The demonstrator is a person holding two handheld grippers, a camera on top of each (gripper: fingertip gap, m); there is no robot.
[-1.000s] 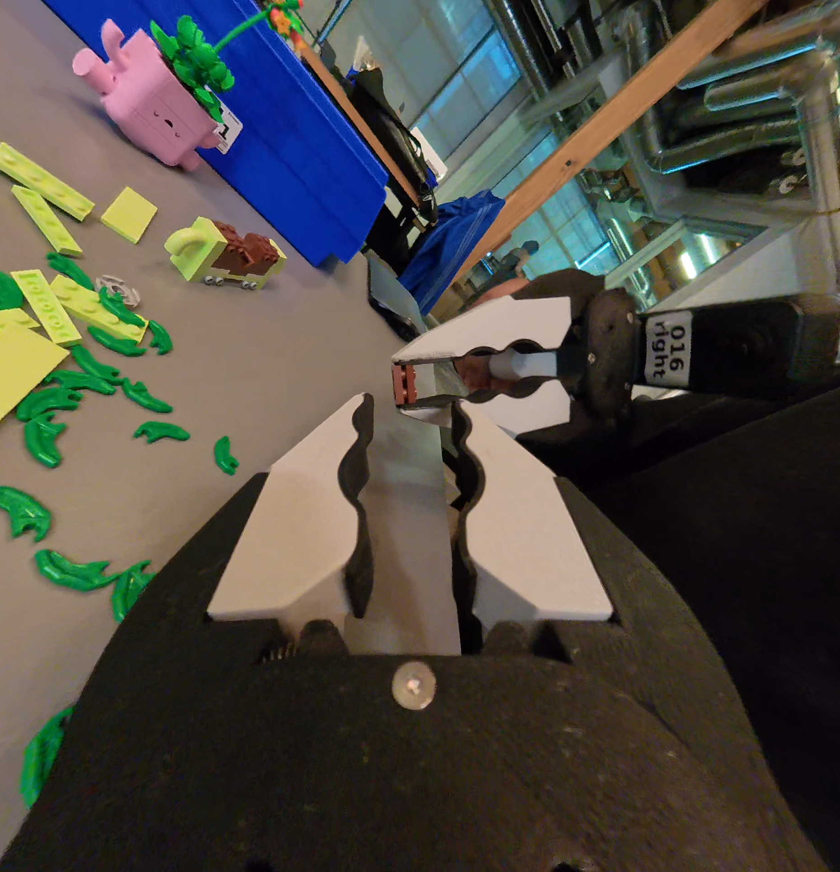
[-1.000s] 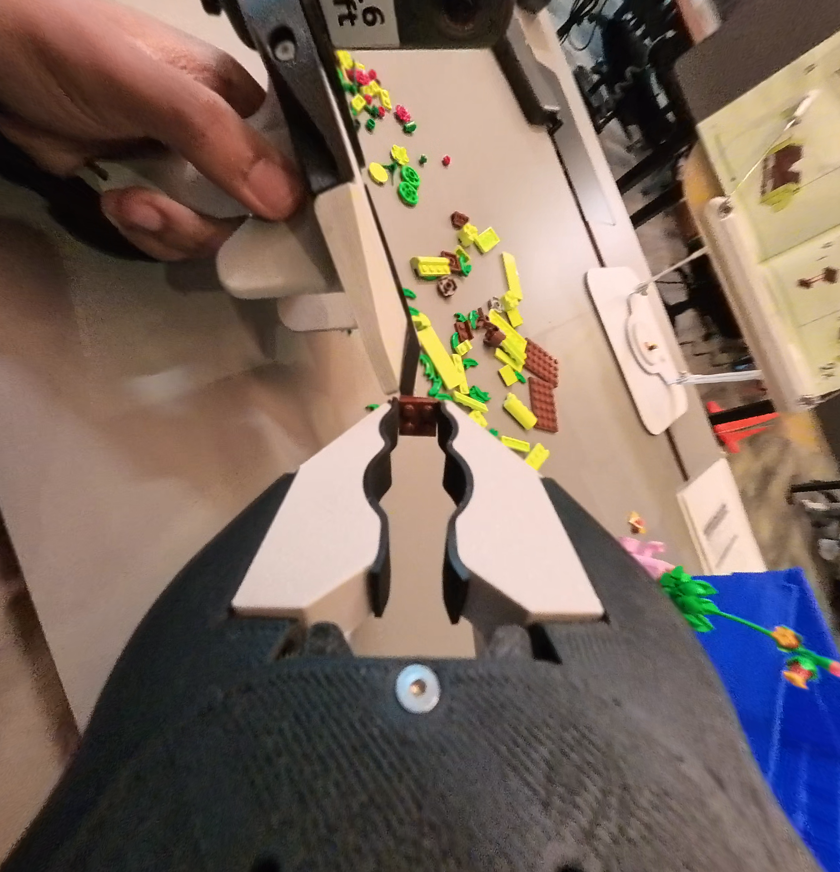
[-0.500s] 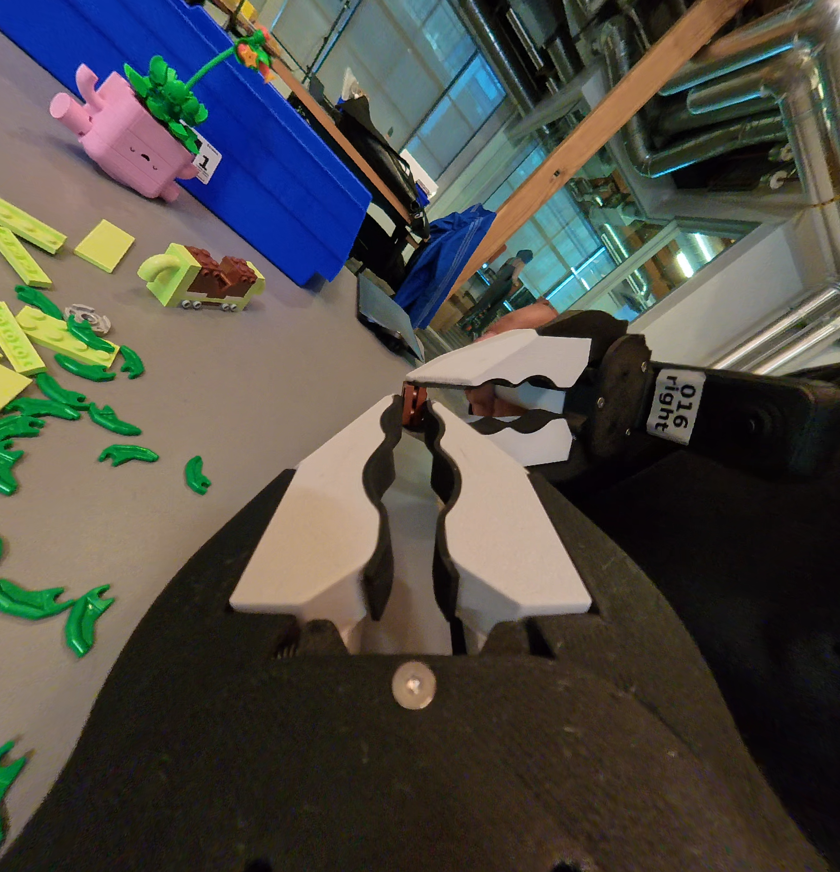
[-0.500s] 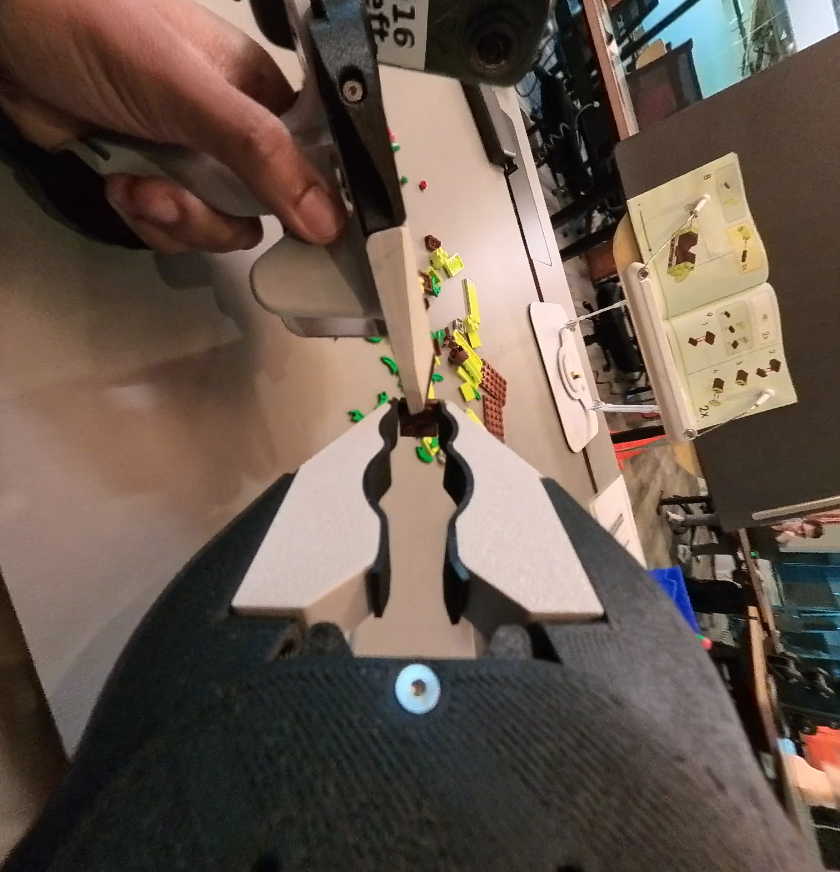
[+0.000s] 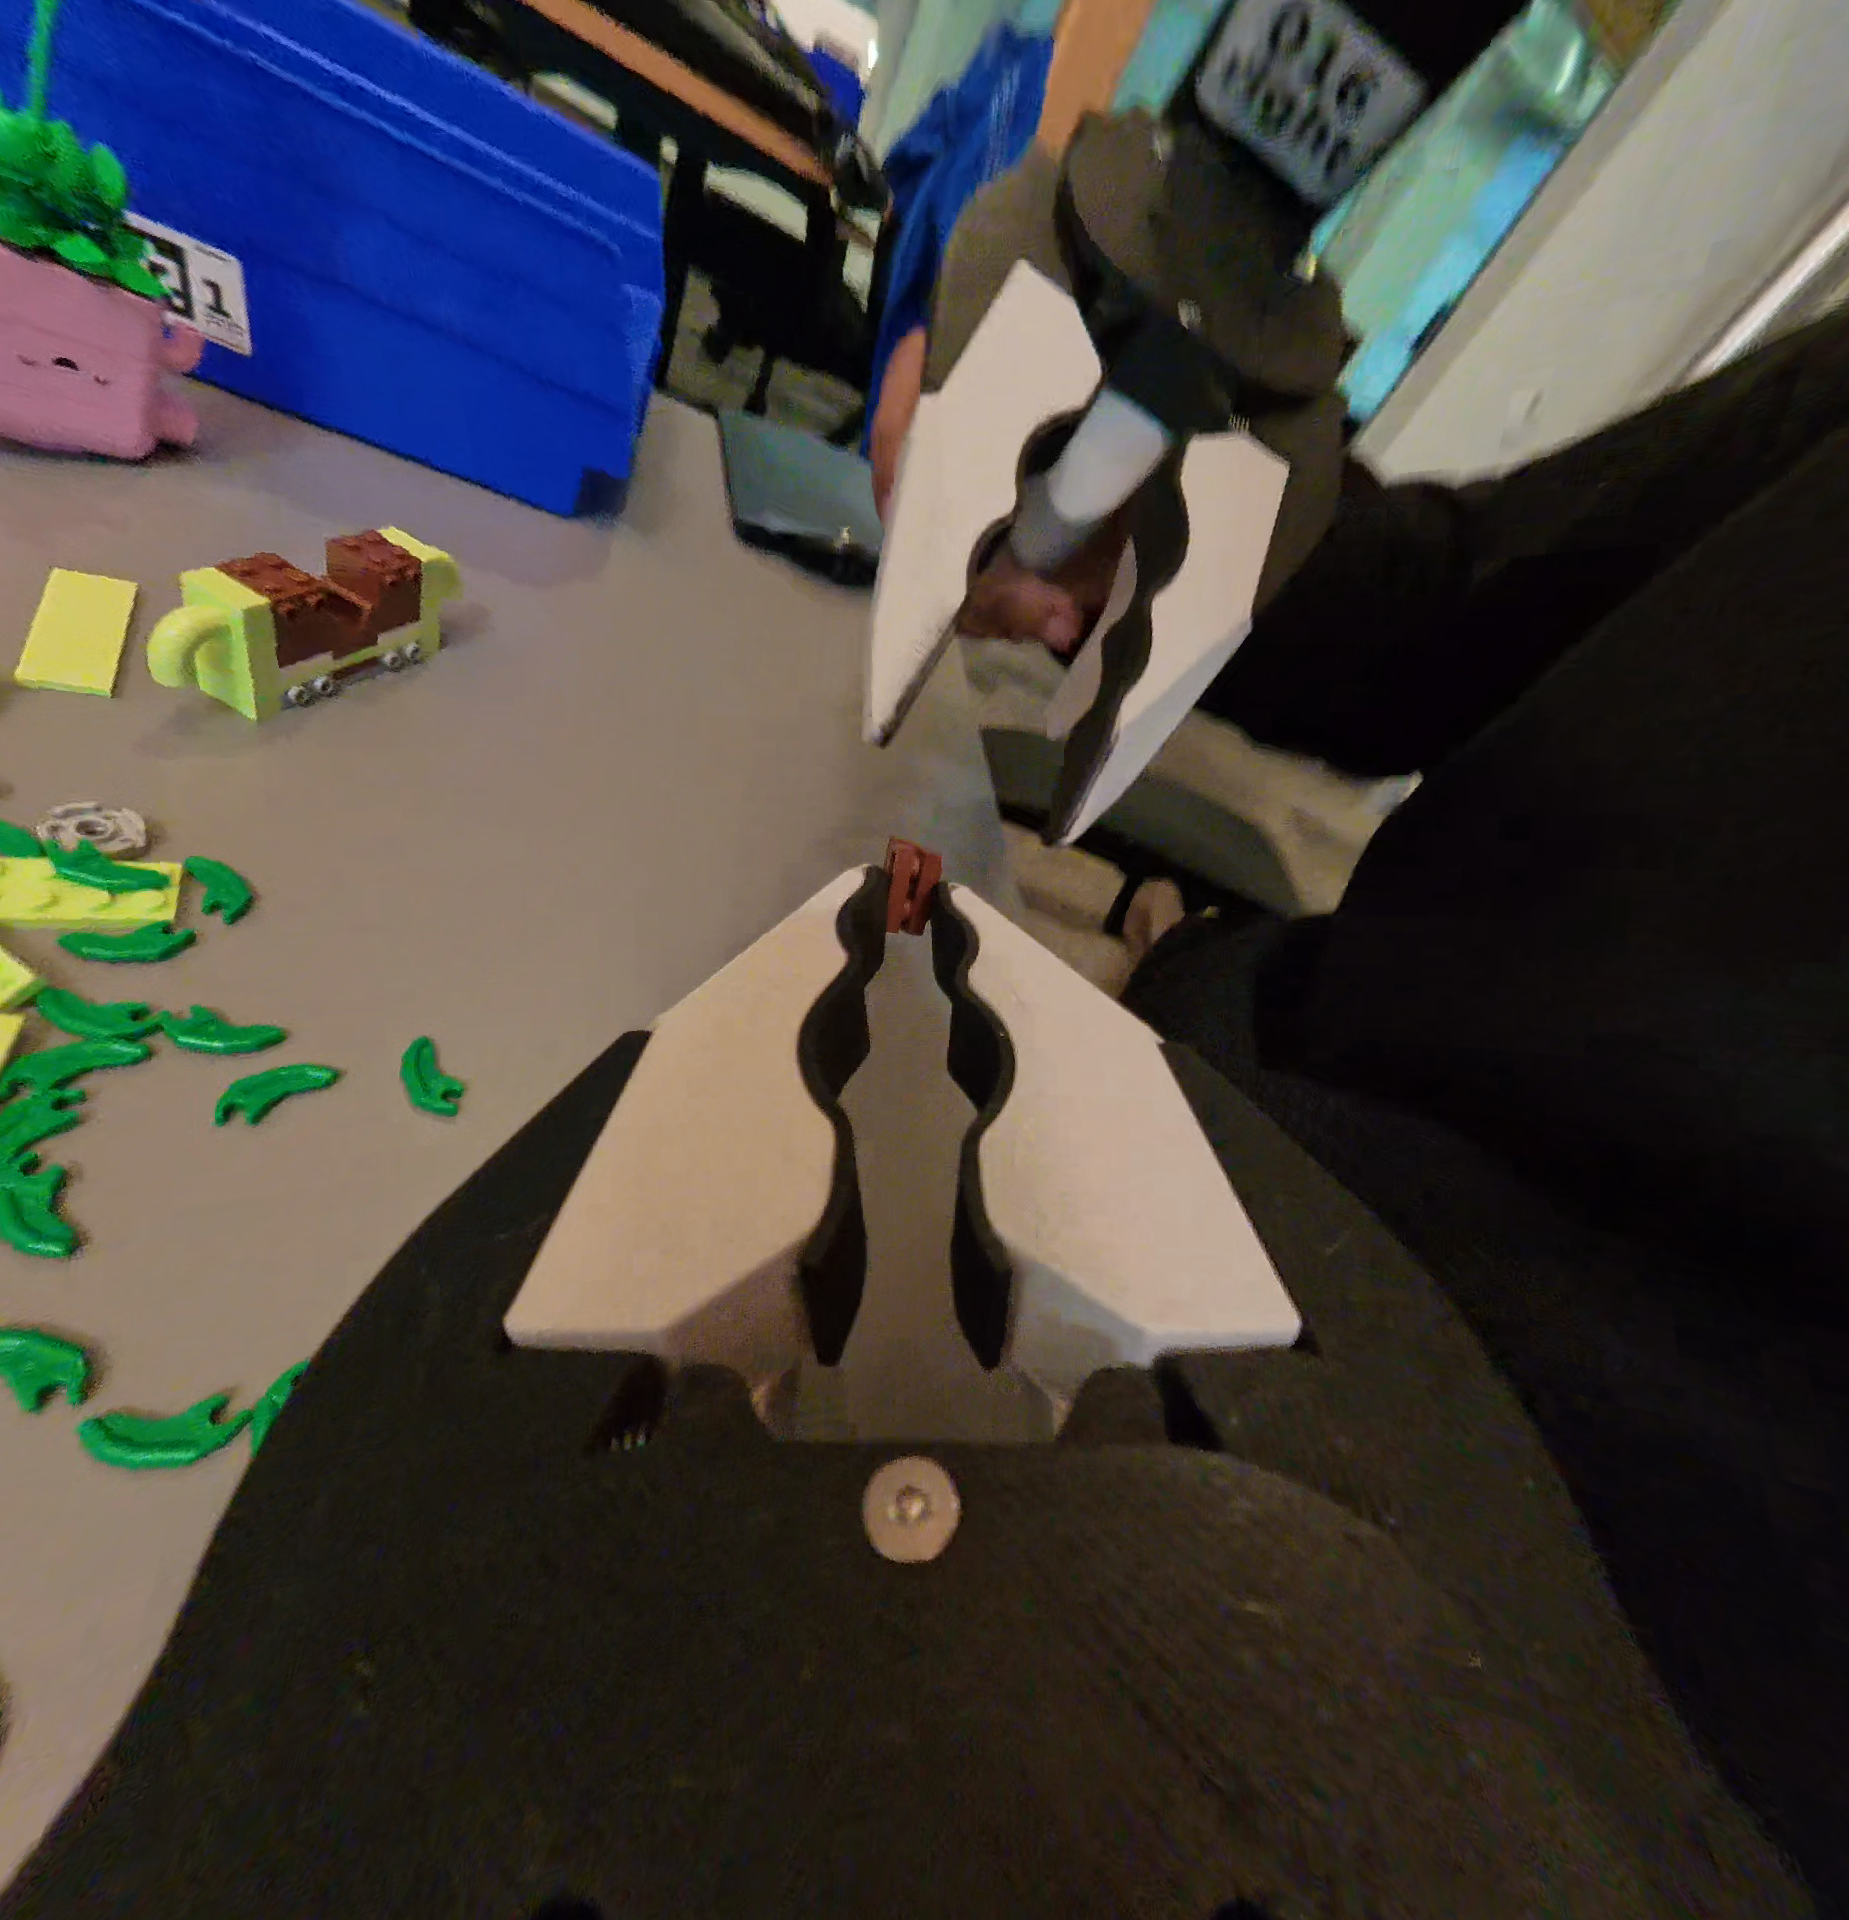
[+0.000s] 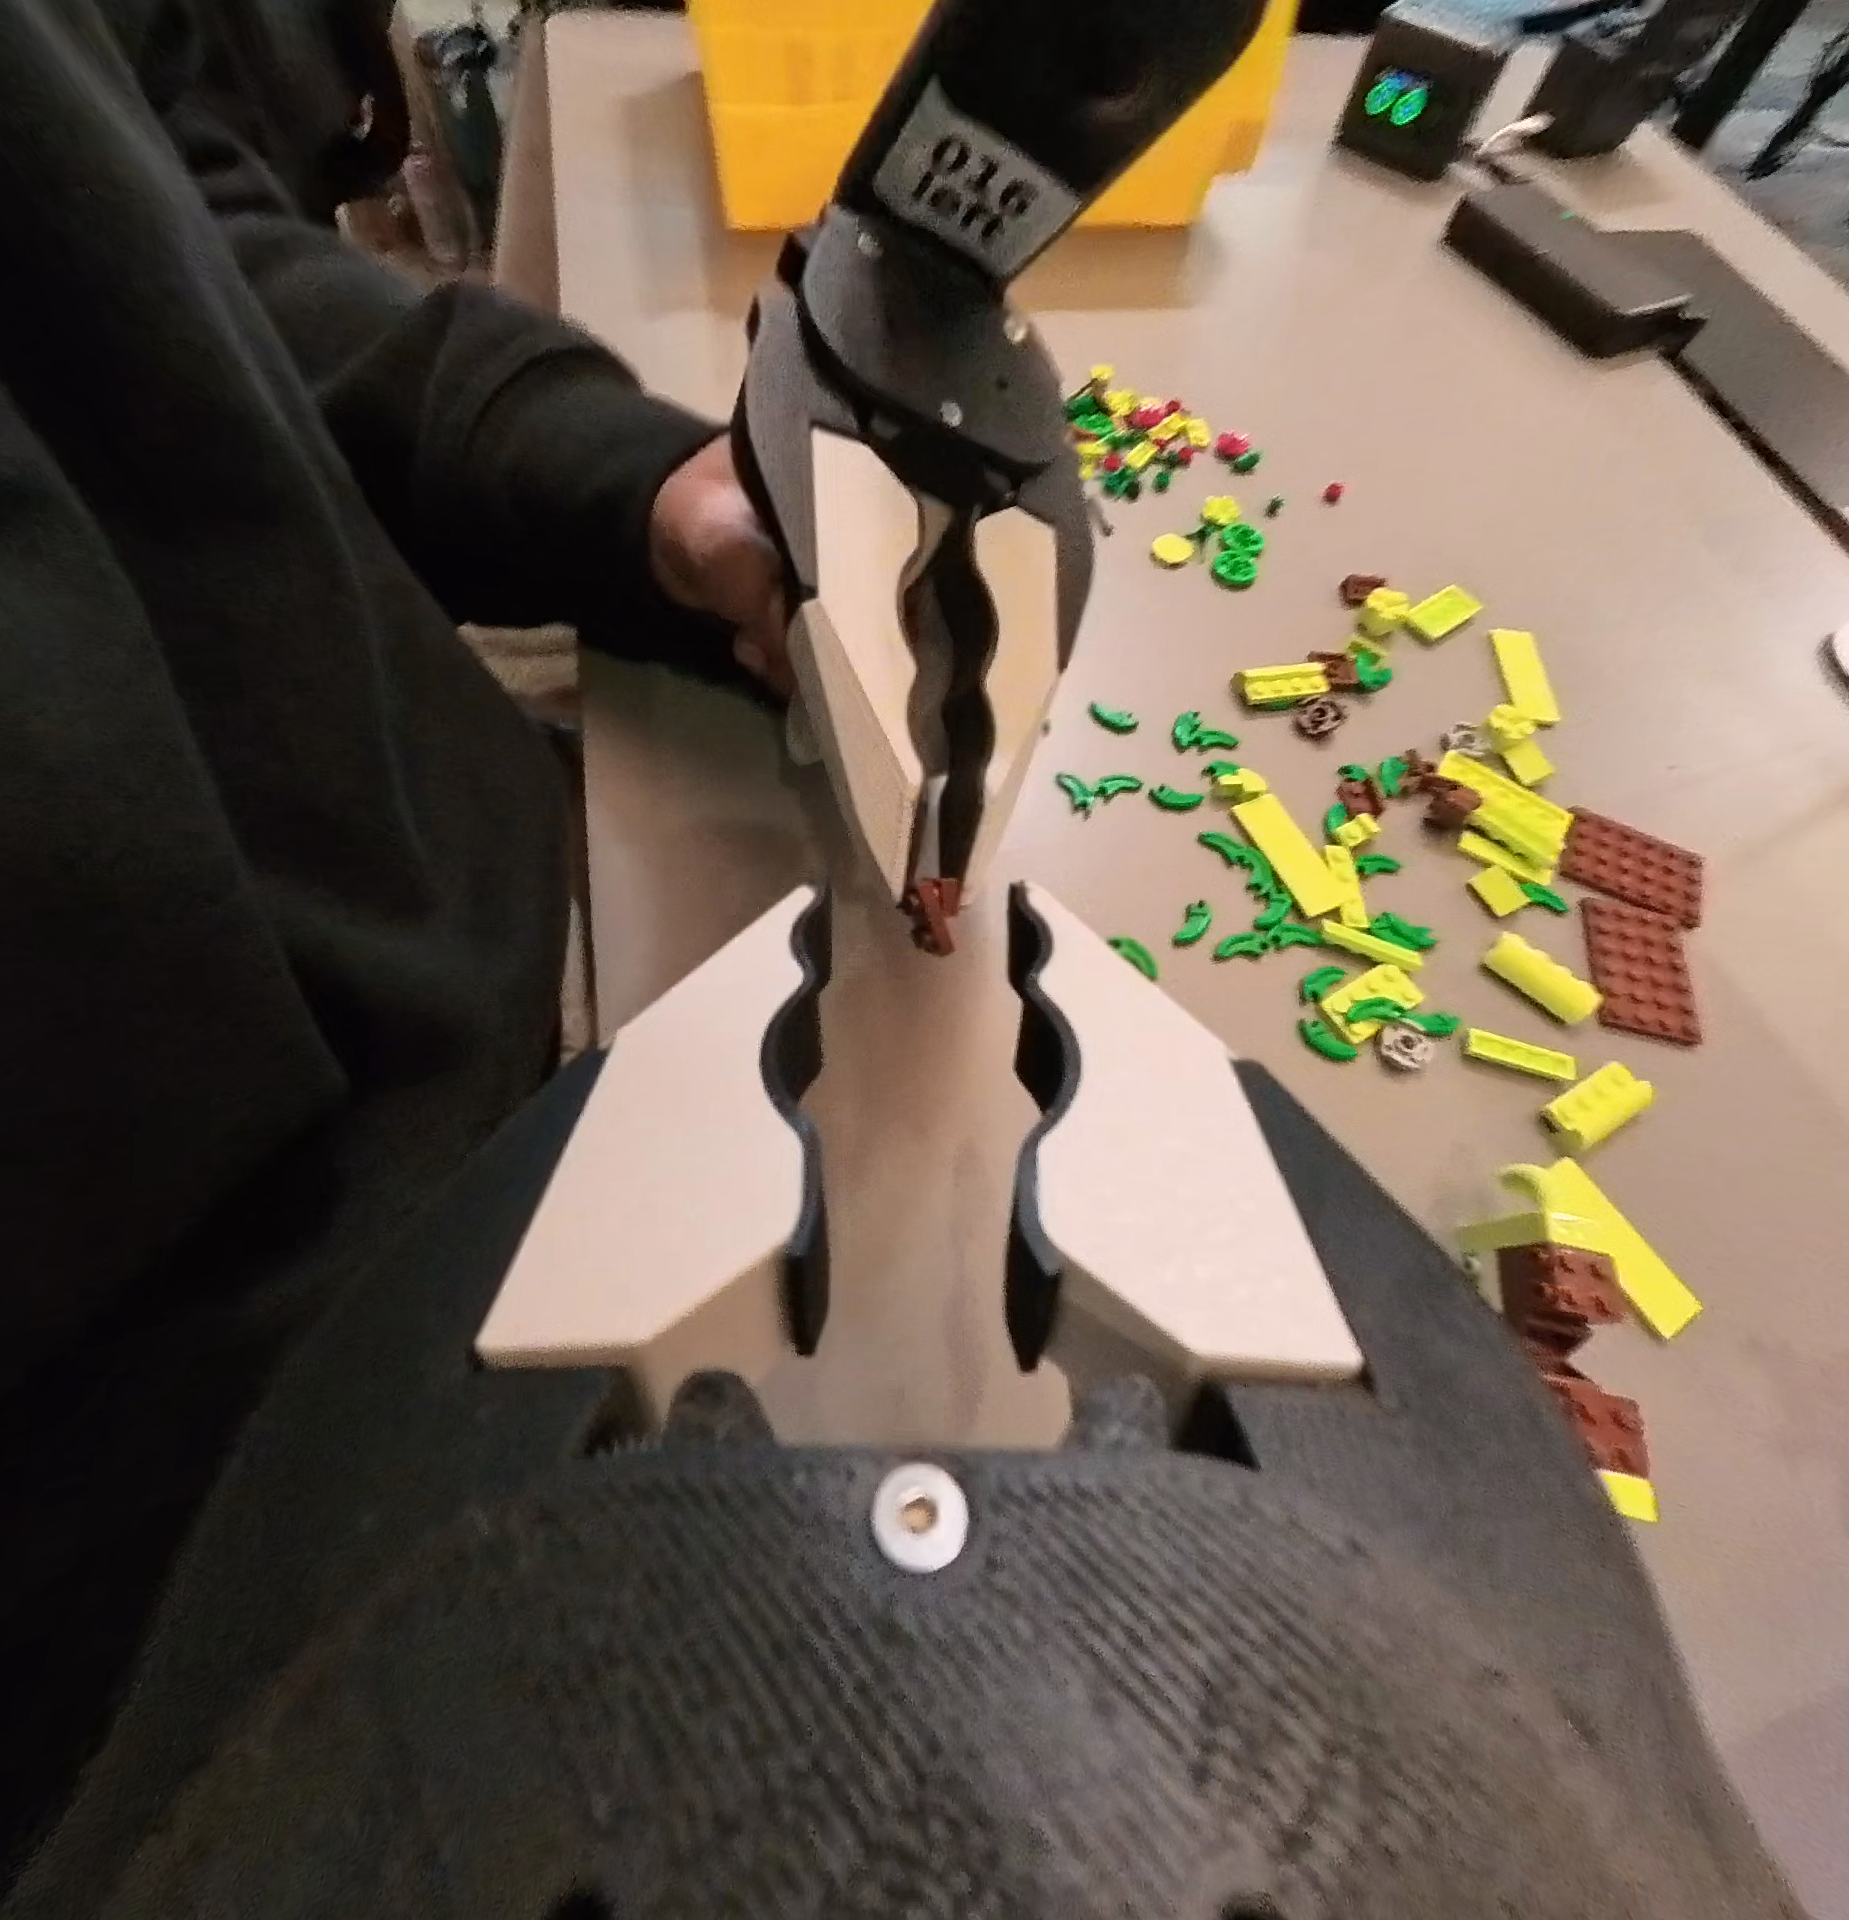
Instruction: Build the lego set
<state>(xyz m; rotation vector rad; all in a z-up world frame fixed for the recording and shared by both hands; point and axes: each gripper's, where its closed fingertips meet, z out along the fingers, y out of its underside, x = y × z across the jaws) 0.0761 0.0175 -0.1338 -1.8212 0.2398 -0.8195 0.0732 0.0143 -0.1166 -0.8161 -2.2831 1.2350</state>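
Note:
My left gripper (image 5: 912,883) is shut on a small brown brick (image 5: 912,899), pinched at its fingertips above the grey table (image 5: 608,831). The right wrist view shows it from the front (image 6: 930,883), pointing down with the brown brick (image 6: 932,914) in its tips. My right gripper (image 6: 917,899) is open and empty, its jaws standing either side of that brick without touching it. In the left wrist view the right gripper (image 5: 967,784) hangs open just beyond the brick. A lime and brown partial build (image 5: 307,613) lies on the table, also in the right wrist view (image 6: 1564,1278).
Loose green leaf pieces (image 5: 265,1091), lime plates (image 6: 1294,852) and brown plates (image 6: 1637,914) are scattered over the table. A pink pot with a green plant (image 5: 58,353) stands before a blue bin (image 5: 400,260). A yellow bin (image 6: 795,104) stands at the far edge. My two grippers' fingertips are within a few centimetres of each other.
The brown brick has passed from my right gripper to my left. The left closed on it; the right opened and drew back. Both grippers have turned.

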